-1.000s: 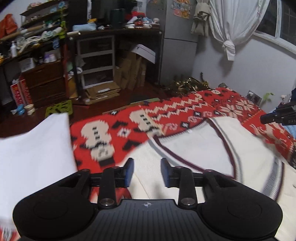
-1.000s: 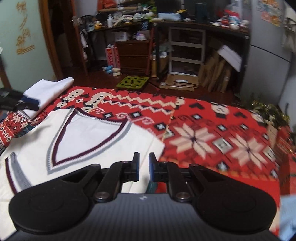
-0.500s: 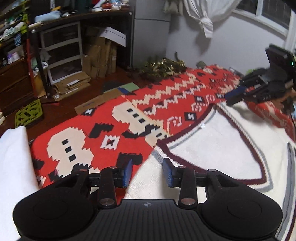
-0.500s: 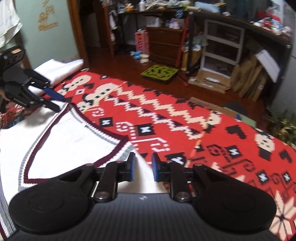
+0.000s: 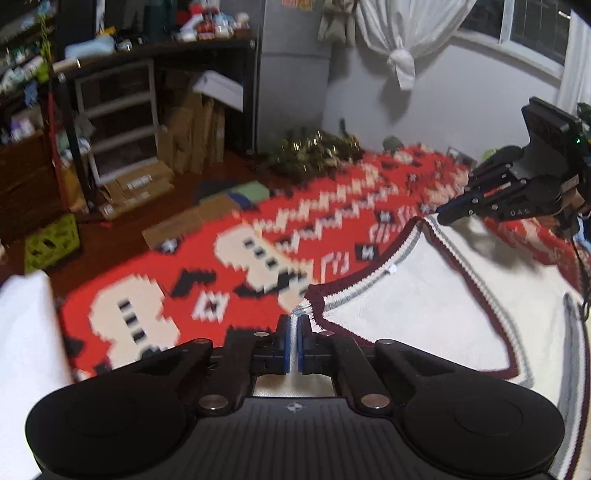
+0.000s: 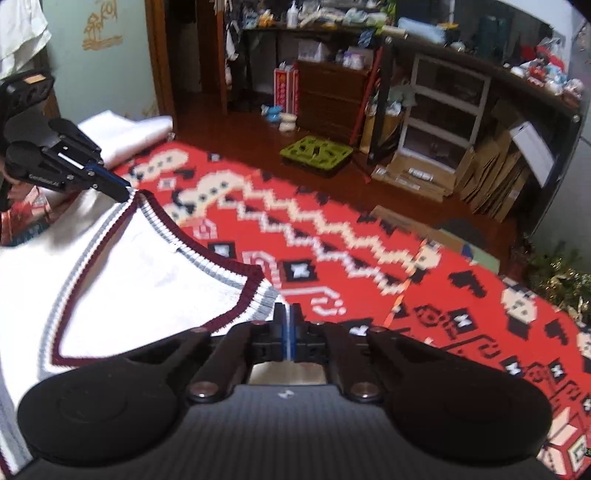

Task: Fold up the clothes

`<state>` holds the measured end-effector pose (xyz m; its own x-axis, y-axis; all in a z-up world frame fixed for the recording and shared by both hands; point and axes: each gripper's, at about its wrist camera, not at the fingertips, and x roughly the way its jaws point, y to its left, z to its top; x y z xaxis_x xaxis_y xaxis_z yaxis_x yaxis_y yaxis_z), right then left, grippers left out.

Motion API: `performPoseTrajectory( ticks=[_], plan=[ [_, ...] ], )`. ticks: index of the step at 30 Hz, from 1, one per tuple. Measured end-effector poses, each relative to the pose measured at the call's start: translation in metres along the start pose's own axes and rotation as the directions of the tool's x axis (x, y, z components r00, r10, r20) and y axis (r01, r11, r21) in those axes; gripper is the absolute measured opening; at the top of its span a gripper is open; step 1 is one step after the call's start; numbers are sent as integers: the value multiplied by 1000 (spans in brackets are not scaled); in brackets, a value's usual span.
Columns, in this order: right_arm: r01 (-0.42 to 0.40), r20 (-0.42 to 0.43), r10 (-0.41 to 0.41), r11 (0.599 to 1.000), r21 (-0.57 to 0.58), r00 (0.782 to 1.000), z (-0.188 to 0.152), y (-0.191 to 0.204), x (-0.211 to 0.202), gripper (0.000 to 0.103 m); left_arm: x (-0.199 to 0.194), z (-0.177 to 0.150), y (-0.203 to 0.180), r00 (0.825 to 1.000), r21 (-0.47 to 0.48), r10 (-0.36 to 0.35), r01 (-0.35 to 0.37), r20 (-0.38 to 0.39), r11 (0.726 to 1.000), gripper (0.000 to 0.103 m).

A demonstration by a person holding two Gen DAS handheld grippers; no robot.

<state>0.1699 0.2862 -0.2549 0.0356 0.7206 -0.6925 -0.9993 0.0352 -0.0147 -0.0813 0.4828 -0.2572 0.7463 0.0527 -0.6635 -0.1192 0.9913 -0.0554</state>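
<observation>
The left gripper [image 5: 294, 320] is pinching one shoulder of the white vest [image 5: 417, 306]. The right gripper [image 6: 288, 314] is pinching the other shoulder. The vest is lying behind both, on a red blanket [image 6: 369, 240] stretching ahead.

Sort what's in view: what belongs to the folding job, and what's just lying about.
In the job:
vest, held at both shoulders
left tongs, shut on one shoulder
right tongs, shut on the other
blanket under it

Lying about:
white cloth
green crate
cardboard
curtain
</observation>
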Motion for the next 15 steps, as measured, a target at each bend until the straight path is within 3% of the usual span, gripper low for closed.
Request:
performPoseTrajectory(
  ticks=[8, 15],
  plan=[
    [52, 181, -45, 998, -35, 982, 13, 42, -115, 1, -95, 18, -44, 989, 78, 38, -50, 144, 996, 4],
    [102, 280, -65, 988, -119, 958, -8, 111, -224, 1, -192, -3, -108, 970, 163, 32, -73, 239, 984, 3]
  ],
)
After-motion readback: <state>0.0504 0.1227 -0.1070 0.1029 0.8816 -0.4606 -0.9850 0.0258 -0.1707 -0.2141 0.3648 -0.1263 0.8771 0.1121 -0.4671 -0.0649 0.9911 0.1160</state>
